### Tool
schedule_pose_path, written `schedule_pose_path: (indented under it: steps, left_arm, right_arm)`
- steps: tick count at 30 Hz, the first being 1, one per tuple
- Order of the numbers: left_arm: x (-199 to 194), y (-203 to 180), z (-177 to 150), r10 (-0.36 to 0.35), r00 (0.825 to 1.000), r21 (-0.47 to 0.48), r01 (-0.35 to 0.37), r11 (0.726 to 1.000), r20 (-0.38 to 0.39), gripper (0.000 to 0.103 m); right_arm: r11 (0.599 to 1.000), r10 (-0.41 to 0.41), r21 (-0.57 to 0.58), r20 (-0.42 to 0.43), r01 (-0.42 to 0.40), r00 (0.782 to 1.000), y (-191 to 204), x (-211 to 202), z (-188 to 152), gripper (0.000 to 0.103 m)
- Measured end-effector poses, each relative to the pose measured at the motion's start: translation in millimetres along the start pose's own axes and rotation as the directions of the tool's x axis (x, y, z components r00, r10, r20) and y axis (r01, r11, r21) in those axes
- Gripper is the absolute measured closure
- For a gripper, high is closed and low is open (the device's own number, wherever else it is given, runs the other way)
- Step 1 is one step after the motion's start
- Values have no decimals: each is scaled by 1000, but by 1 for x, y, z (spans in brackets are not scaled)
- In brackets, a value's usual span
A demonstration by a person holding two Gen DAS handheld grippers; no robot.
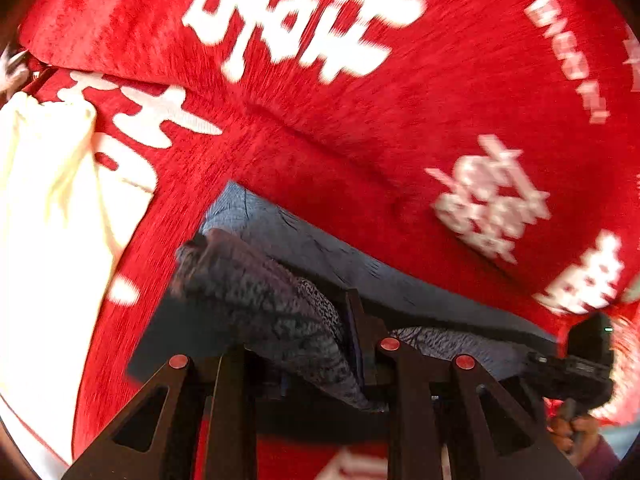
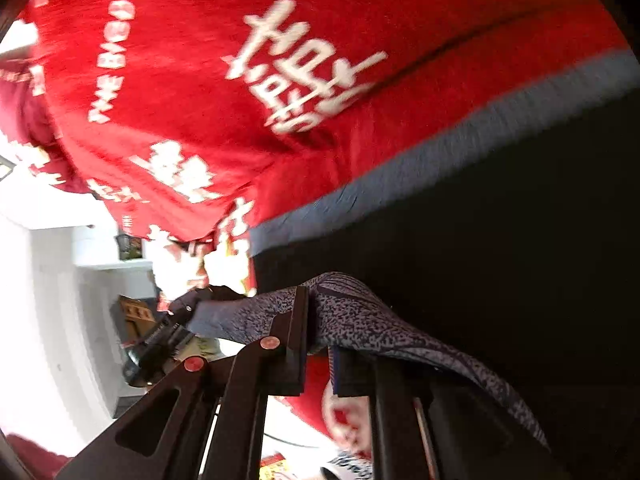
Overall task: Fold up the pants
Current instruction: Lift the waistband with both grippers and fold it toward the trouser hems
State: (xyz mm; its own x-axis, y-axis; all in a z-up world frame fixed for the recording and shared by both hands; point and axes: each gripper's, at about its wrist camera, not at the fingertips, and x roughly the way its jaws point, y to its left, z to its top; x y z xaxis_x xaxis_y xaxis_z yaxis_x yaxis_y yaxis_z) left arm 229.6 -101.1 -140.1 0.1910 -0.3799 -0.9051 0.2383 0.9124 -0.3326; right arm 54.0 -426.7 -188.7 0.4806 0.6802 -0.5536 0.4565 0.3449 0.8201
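Observation:
The pants [image 1: 280, 304] are dark blue-grey speckled fabric. In the left wrist view my left gripper [image 1: 316, 364] is shut on a bunched edge of them, above the rest of the garment [image 1: 320, 248], which lies on the red blanket [image 1: 360, 120]. In the right wrist view my right gripper [image 2: 320, 344] is shut on another part of the pants [image 2: 360, 320]; the cloth drapes over its fingers and hangs down to the right. The other gripper shows at the right edge of the left view [image 1: 580, 360] and at the left of the right view [image 2: 160, 344].
The red blanket with white characters [image 2: 240, 100] covers the work surface. A cream cloth [image 1: 48, 200] lies at the left. A white wall and shelf [image 2: 60, 280] show beyond the blanket's edge. Both views are motion-blurred.

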Motion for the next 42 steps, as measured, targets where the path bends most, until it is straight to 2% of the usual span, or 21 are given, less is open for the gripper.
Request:
schedule_pose_path:
  steps: [2, 4, 8, 9, 10, 11, 12, 13, 15, 17, 18, 23, 26, 27, 29, 32, 33, 34, 36, 39, 42]
  left_arm:
    - [37, 5, 10, 50, 999, -36, -50, 998, -21, 79]
    - [58, 11, 11, 66, 997, -58, -68, 996, -34, 79]
    - [53, 6, 15, 85, 996, -33, -86, 996, -42, 78]
    - [43, 5, 15, 90, 995, -14, -91, 996, -44, 77]
    - [34, 4, 15, 99, 994, 1, -99, 995, -43, 71]
    - [22, 3, 13, 115, 993, 15, -114, 993, -34, 58]
    - [9, 2, 11, 148, 989, 30, -148, 989, -13, 48]
    - [-3, 0, 10, 186, 982, 43, -187, 981, 22, 34]
    - [-21, -1, 5, 217, 974, 67, -222, 973, 64, 33]
    - [-24, -2, 4, 238, 970, 81, -242, 967, 58, 33]
    - [-19, -3, 2, 251, 967, 94, -254, 963, 50, 33]
    - [36, -17, 0, 305, 952, 119, -304, 945, 7, 33]
    - [67, -21, 2, 366, 931, 104, -364, 926, 1, 33]
    - [69, -22, 1, 377, 926, 109, -376, 920, 11, 33]
    - [64, -27, -1, 382, 924, 126, -380, 917, 5, 33]
    - [48, -38, -15, 392, 920, 186, -382, 905, -14, 33]
    - [41, -44, -23, 394, 919, 214, -381, 900, -19, 33]
    - [36, -50, -31, 390, 921, 232, -375, 898, -23, 33]
    - [28, -66, -48, 371, 928, 273, -348, 897, -37, 33]
    - [18, -95, -69, 326, 944, 341, -288, 895, -59, 33]
    - [18, -136, -94, 245, 964, 430, -179, 885, -103, 33]
  right_arm:
    - [999, -32, 26, -28, 32, 999, -16, 22, 18, 92]
    - [996, -66, 51, -40, 68, 997, -29, 39, 33, 92]
    - [997, -43, 66, -61, 47, 997, -34, 42, 40, 92]
    - [997, -49, 49, -74, 52, 996, -30, 39, 38, 88]
    - [998, -53, 32, -76, 56, 996, -26, 34, 36, 74]
    - [999, -49, -2, -71, 49, 996, -16, 27, 33, 64]
    - [998, -53, -40, -64, 50, 997, -4, 19, 28, 39]
    - [994, -81, -73, -52, 77, 995, 5, 13, 22, 27]
    - [981, -115, -159, -34, 108, 993, 28, 5, 8, 28]
    - [964, -133, -238, -34, 122, 990, 47, 7, -5, 40]
    - [949, -154, -285, -44, 135, 987, 56, 15, -9, 51]
    - [882, -274, -420, -87, 214, 958, 70, 73, 0, 53]
    - [822, -403, -457, -43, 340, 914, 58, 95, 21, 53]
    - [834, -393, -439, -49, 334, 918, 54, 95, 27, 57]
    - [880, -327, -366, -6, 302, 945, 50, 70, 34, 57]
    - [900, -272, -330, 88, 286, 958, 50, 24, 30, 51]
    - [907, -261, -316, 103, 280, 960, 46, 9, 27, 45]
    - [913, -256, -297, 120, 281, 959, 41, -7, 22, 42]
    - [923, -254, -260, 137, 283, 957, 31, -35, 10, 41]
    - [927, -283, -201, 175, 316, 943, 8, -84, -22, 41]
    - [933, -312, -114, 222, 342, 924, -16, -126, -61, 41]
